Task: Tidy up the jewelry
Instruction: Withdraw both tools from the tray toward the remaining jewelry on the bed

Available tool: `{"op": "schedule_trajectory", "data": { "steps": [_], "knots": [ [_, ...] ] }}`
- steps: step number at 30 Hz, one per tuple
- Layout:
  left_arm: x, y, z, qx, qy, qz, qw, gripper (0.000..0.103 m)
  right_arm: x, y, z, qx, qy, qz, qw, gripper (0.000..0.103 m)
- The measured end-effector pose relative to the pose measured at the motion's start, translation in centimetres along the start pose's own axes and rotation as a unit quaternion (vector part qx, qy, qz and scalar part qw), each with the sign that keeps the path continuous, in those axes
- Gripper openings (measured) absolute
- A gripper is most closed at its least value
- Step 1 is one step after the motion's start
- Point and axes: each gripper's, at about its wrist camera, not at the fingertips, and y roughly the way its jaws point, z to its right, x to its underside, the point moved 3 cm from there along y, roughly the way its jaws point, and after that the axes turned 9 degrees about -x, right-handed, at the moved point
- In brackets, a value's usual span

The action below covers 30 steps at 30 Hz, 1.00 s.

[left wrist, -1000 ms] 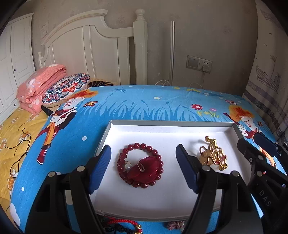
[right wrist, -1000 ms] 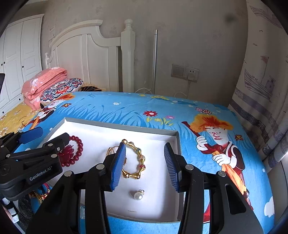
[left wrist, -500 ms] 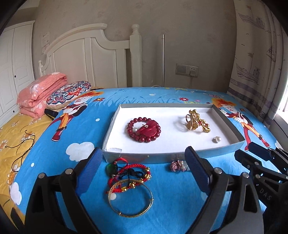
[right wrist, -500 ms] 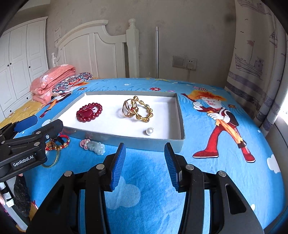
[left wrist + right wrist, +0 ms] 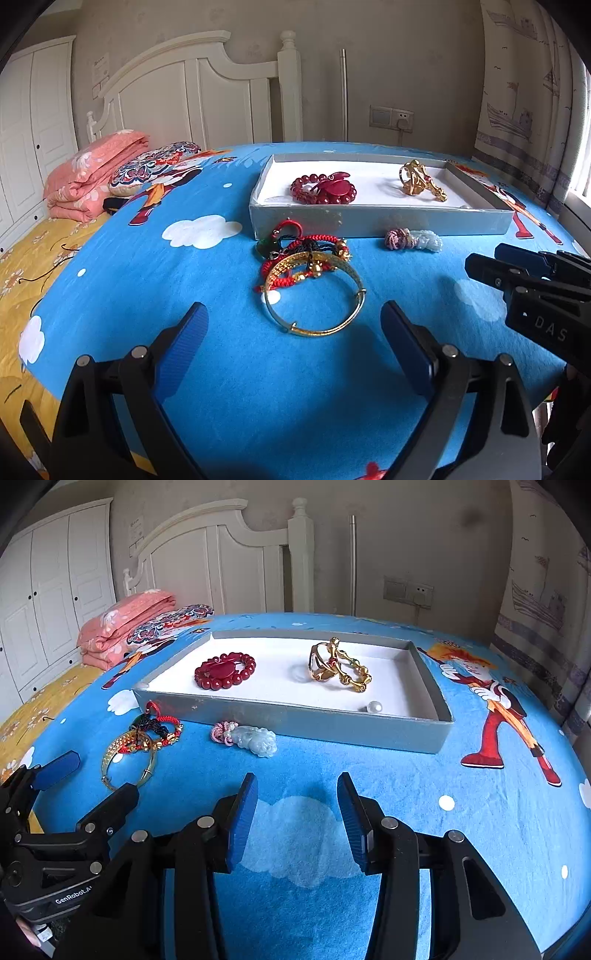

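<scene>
Left wrist view puts the left gripper (image 5: pixel 293 347) nearest, its blue pads spread wide and empty, low over the blue bedspread (image 5: pixel 147 295). Directly ahead, centred between those fingers, the gold bangle (image 5: pixel 316 295) lies flat with its ring open to the ceiling; its far rim touches the tangle of red cord bracelets (image 5: pixel 303 254). So the left hand looks the nearer one for the bangle. The right gripper (image 5: pixel 295 812) hovers beside it, also parted and holding nothing, and the jade pendant (image 5: pixel 255 740) with its pink knot lies just ahead and slightly left of its fingers, long axis running left to right. Beyond both stands the grey tray (image 5: pixel 295 723), its near wall close behind the loose pieces. Inside rest the red bead bracelet (image 5: pixel 225 672), gold chain pieces (image 5: pixel 338 666) and a pearl (image 5: pixel 374 706), with bare white floor between them for more.
</scene>
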Motion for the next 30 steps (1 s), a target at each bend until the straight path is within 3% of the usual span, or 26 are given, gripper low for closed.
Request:
{"op": "schedule_trajectory", "data": {
  "steps": [14, 21, 30],
  "knots": [
    [-1.2, 0.8, -0.2, 0.027, -0.012, -0.017, 0.9994, 0.091, -0.6, 0.4, -1.0, -0.003, -0.001, -0.006, 1.0, 0.043],
    [-1.4, 1.8, -0.1, 0.013, -0.02, -0.034, 0.9991, 0.091, -1.4, 0.6, -1.4, -0.006, -0.007, -0.01, 1.0, 0.043],
    [-0.7, 1.8, -1.0, -0.004, -0.011, -0.025, 0.9996, 0.093, -2.4, 1.7, -2.2, -0.026, -0.01, -0.028, 0.999, 0.043]
  ]
}}
